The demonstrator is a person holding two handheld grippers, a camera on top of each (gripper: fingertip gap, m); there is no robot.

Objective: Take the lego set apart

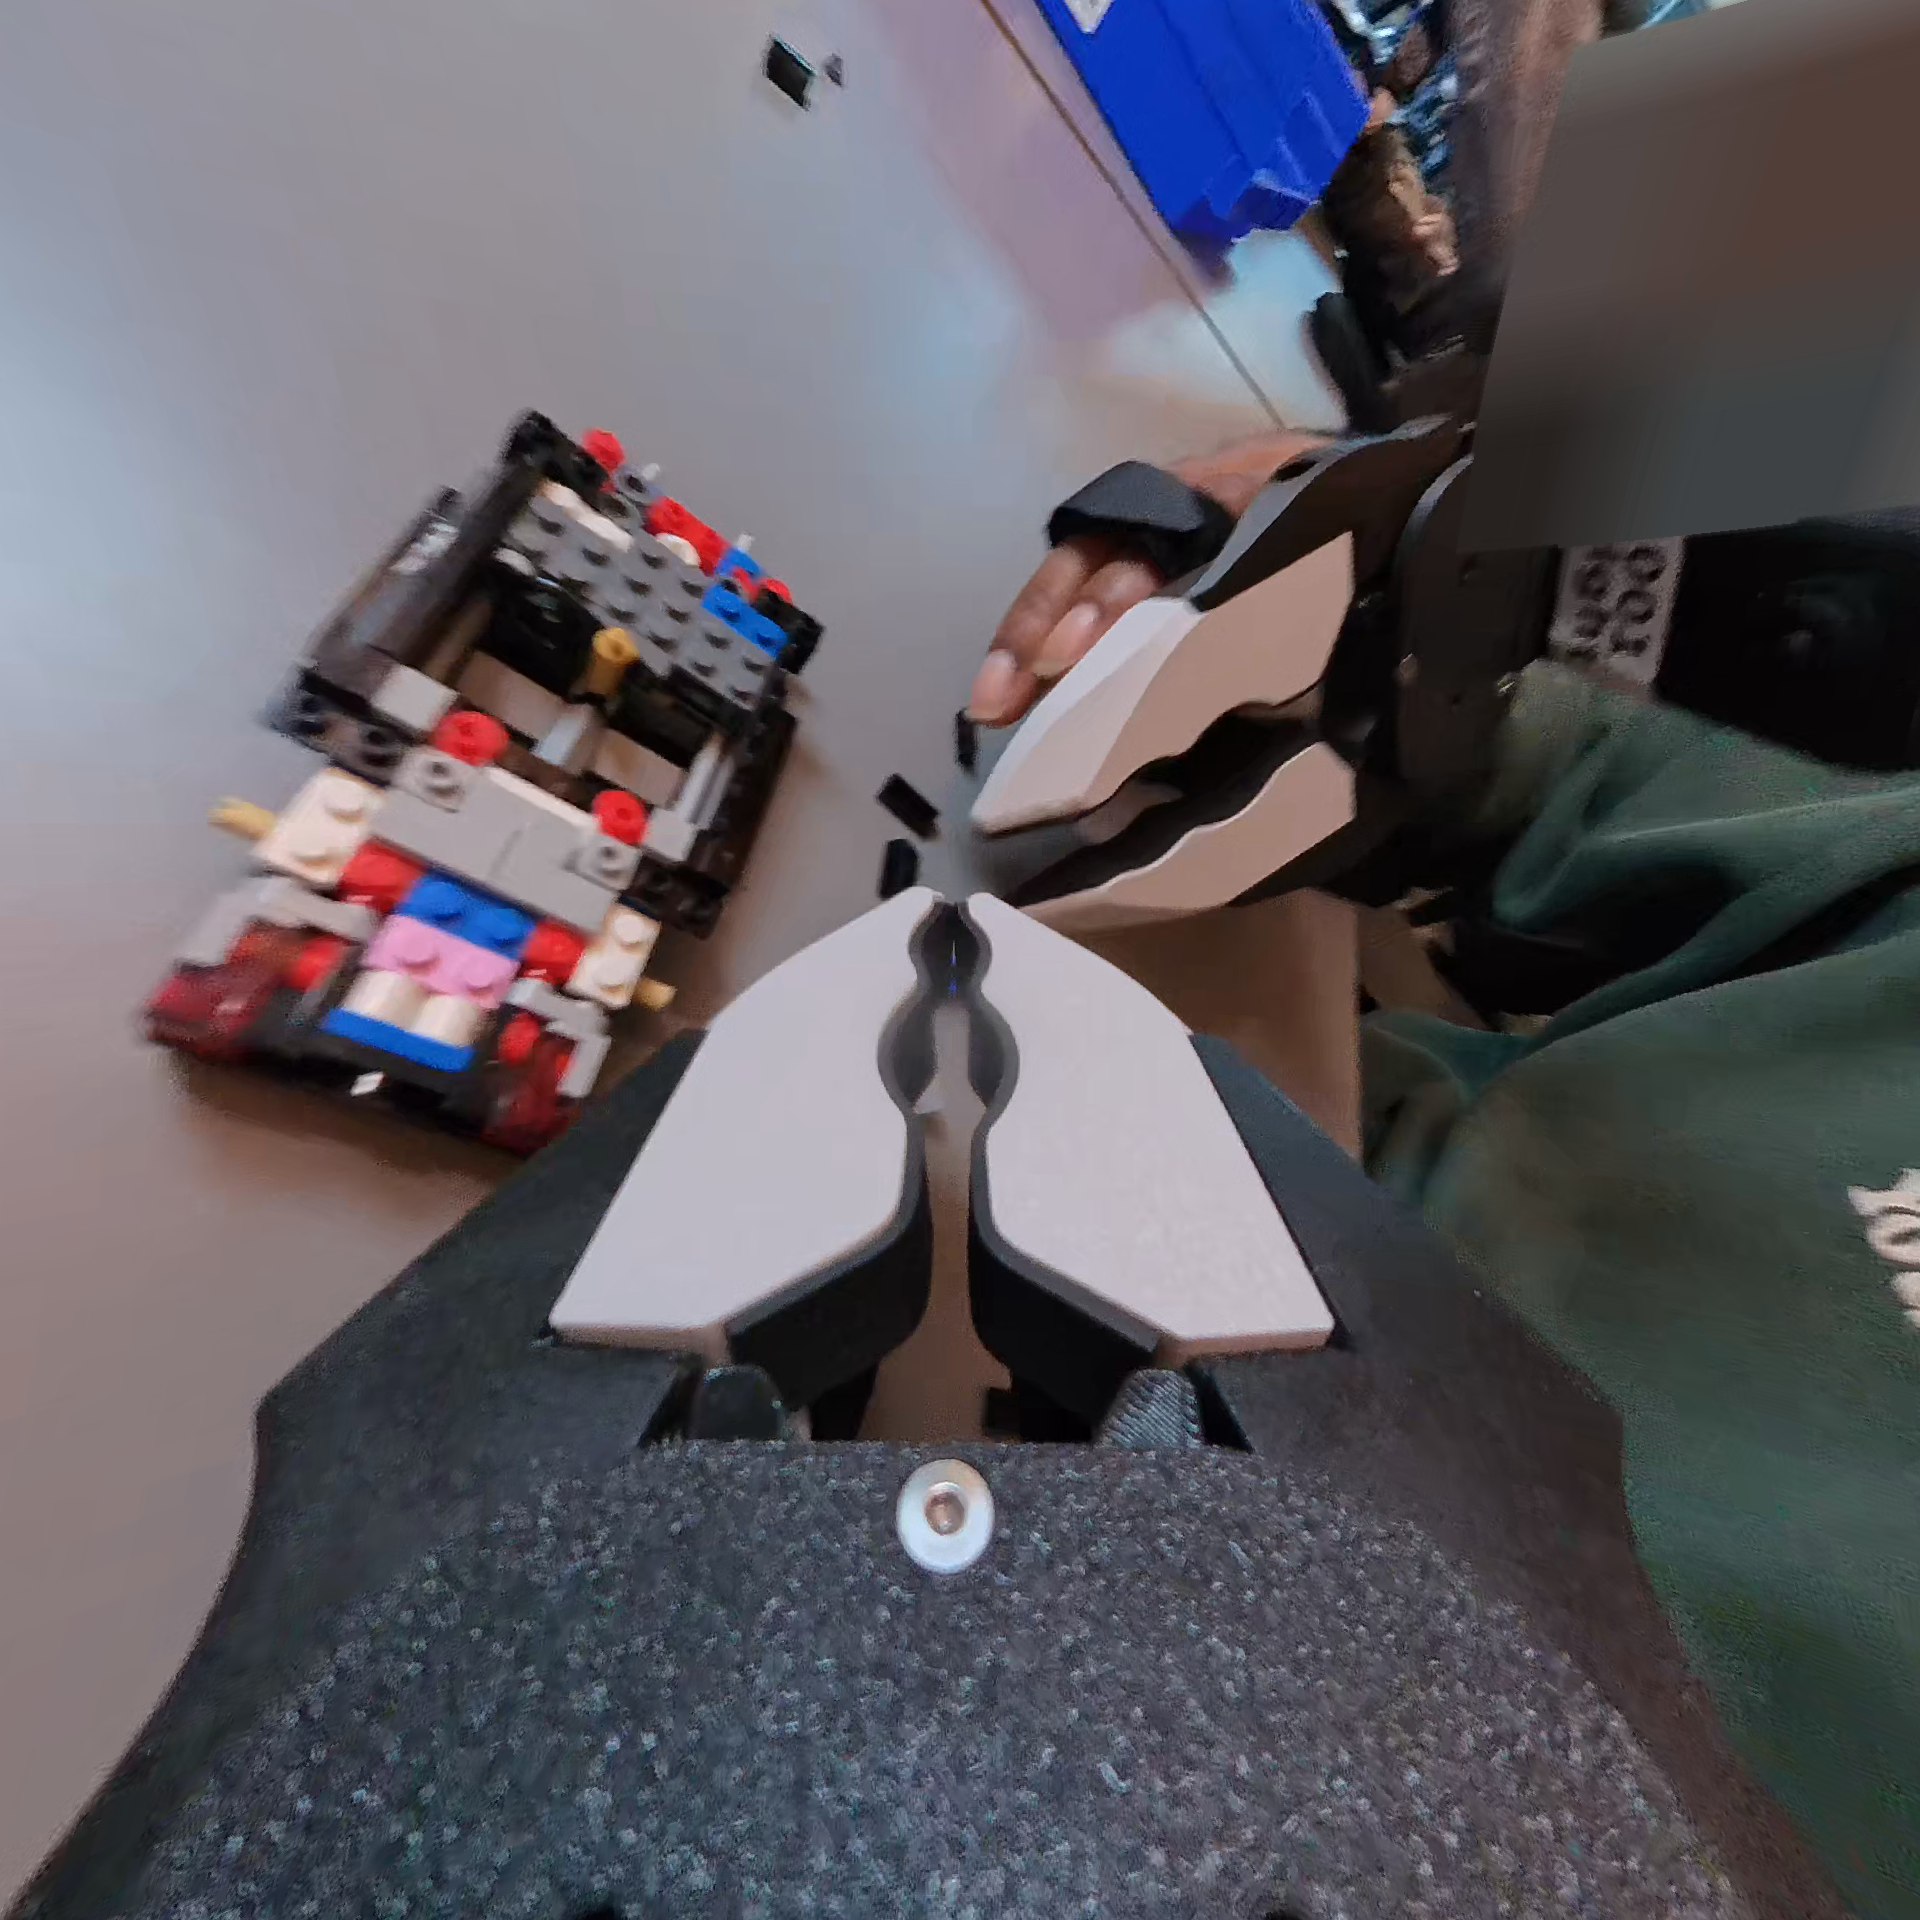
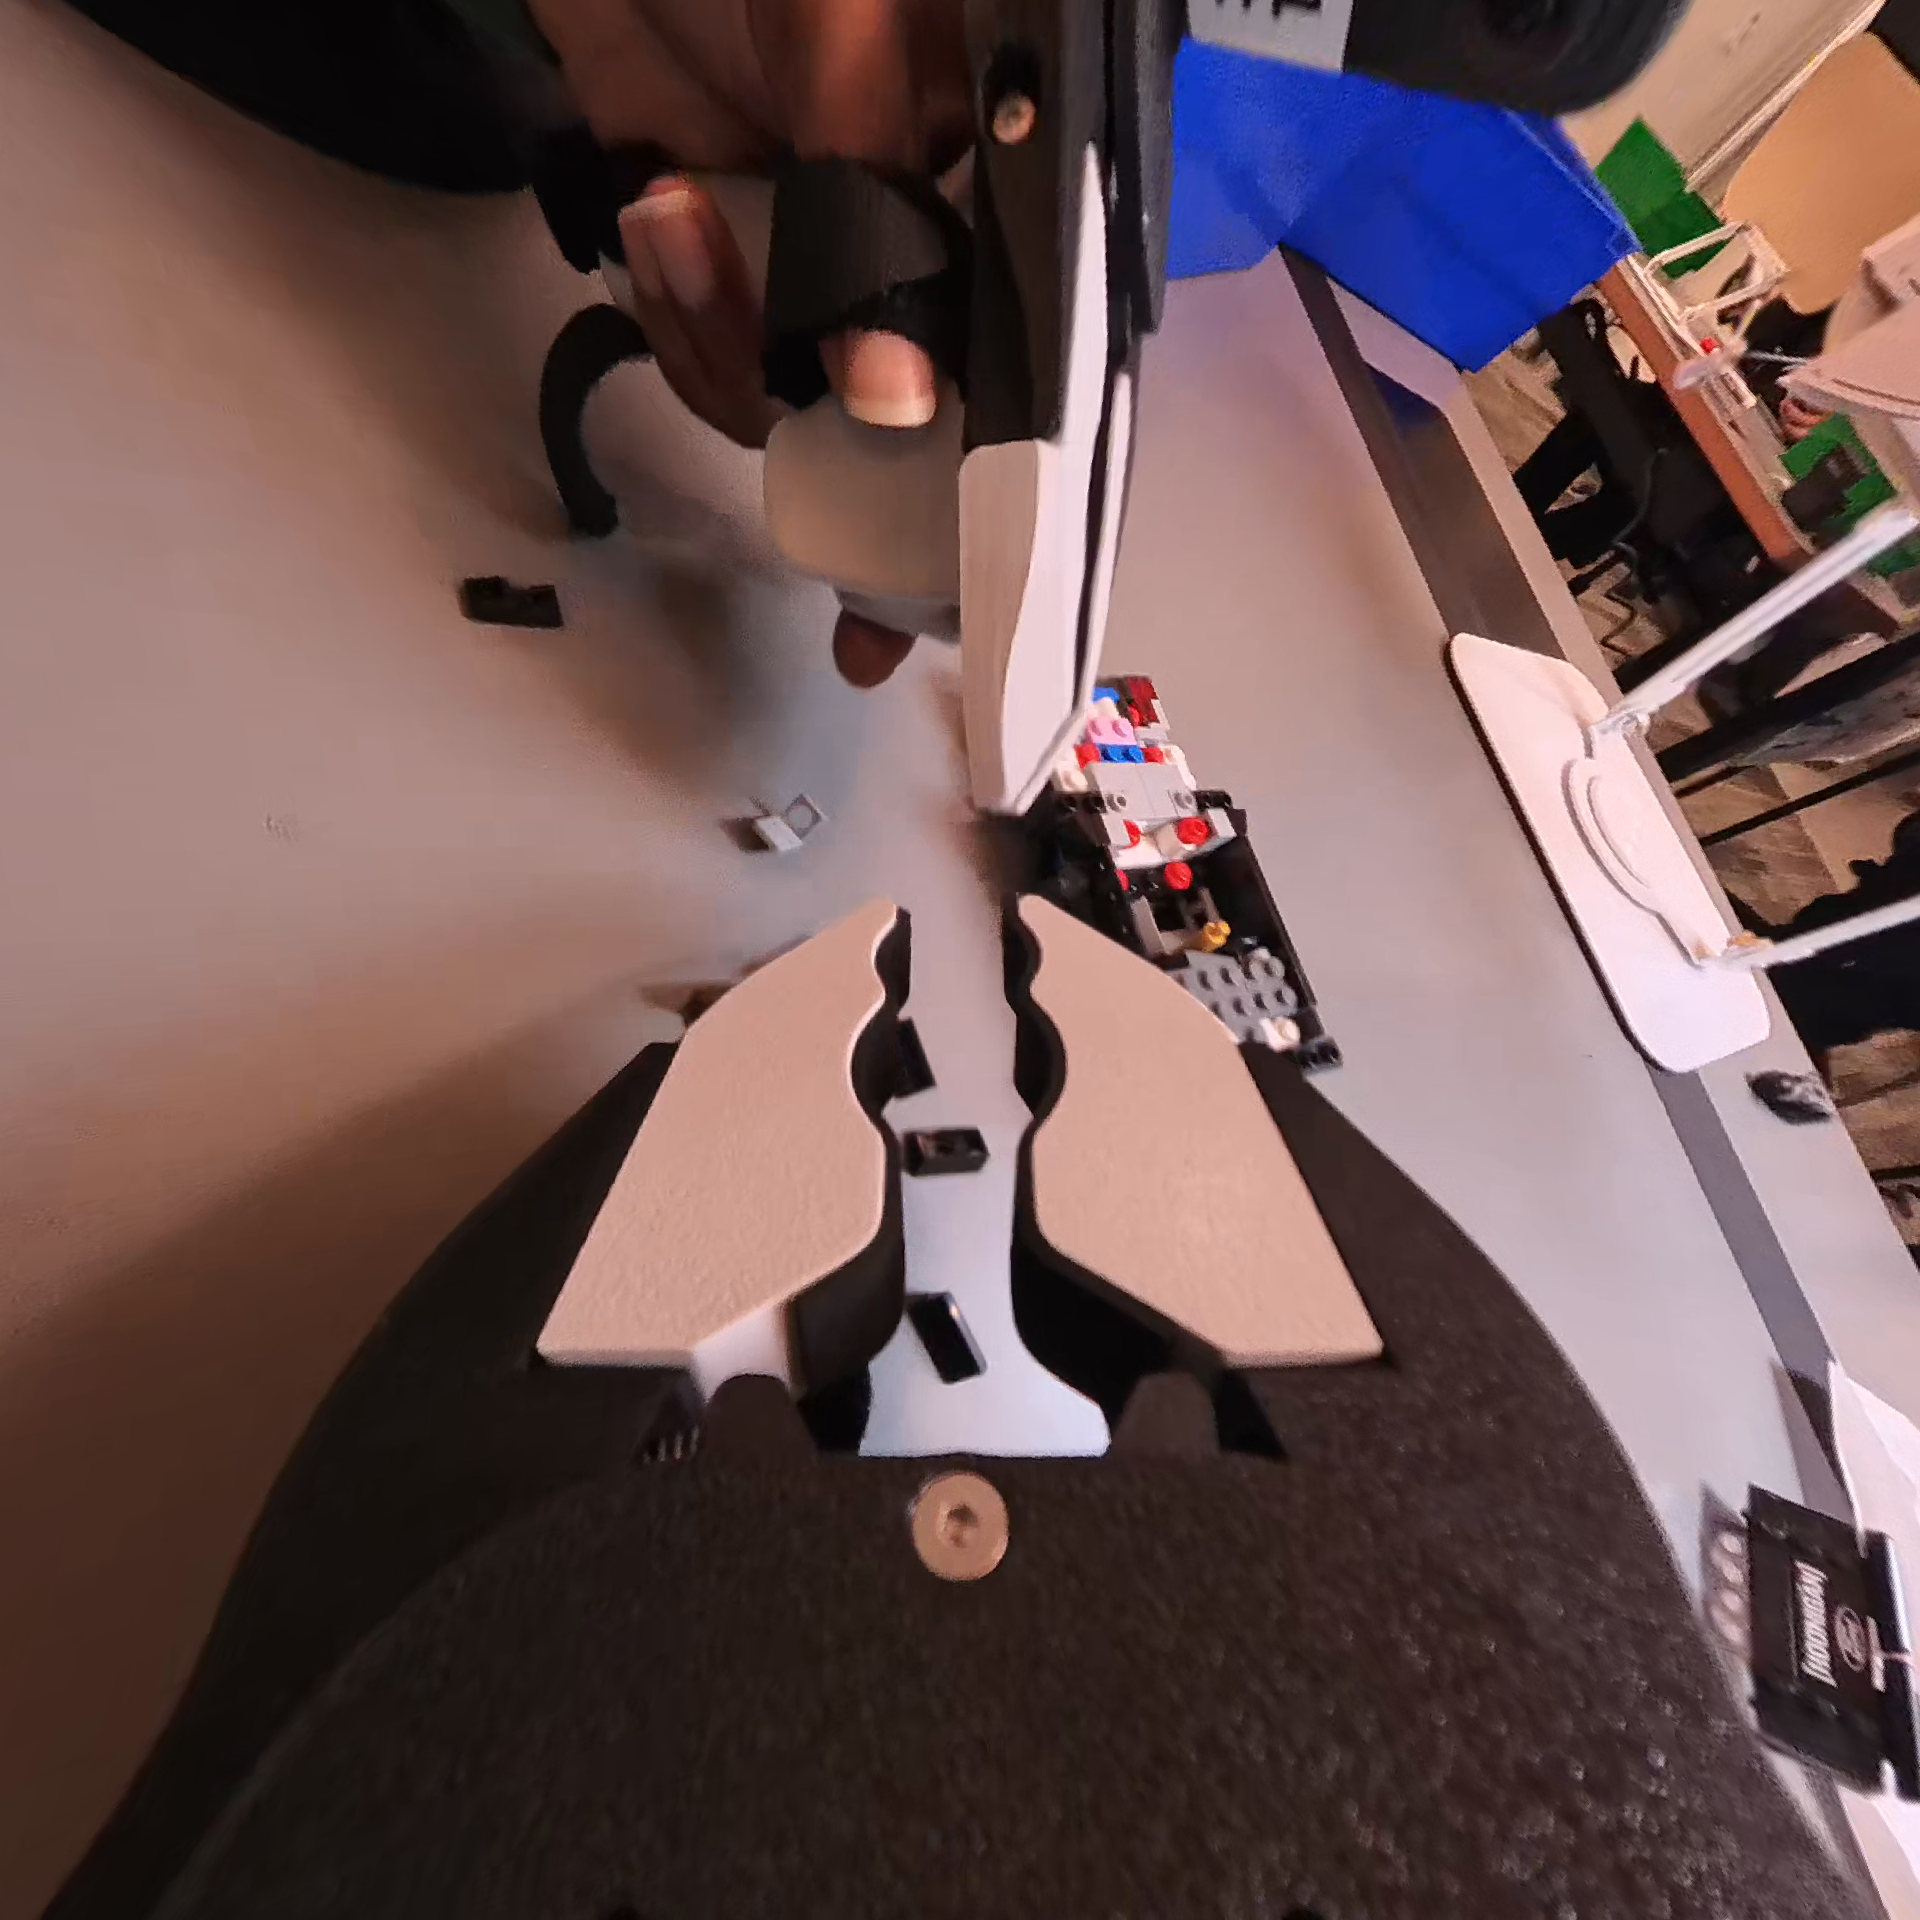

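Black-framed and studded with red, grey and blue bricks, the lego vehicle (image 1: 488, 790) lies flat on the table (image 1: 312, 260), forward and to the left of the left gripper (image 1: 948, 906), whose fingertips are pressed almost together on nothing I can make out. In the right wrist view its long axis runs away from the camera, just right of the right gripper (image 2: 958, 914), which is spread and empty above loose black pieces (image 2: 943, 1151). Both look near, but I judge the left better placed.

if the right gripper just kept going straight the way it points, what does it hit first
Probably nothing at first: the right gripper is open, and only bare table shows ahead of its tips. Farther on stands the left gripper, with the lego set slightly to its right. Depth is unclear.
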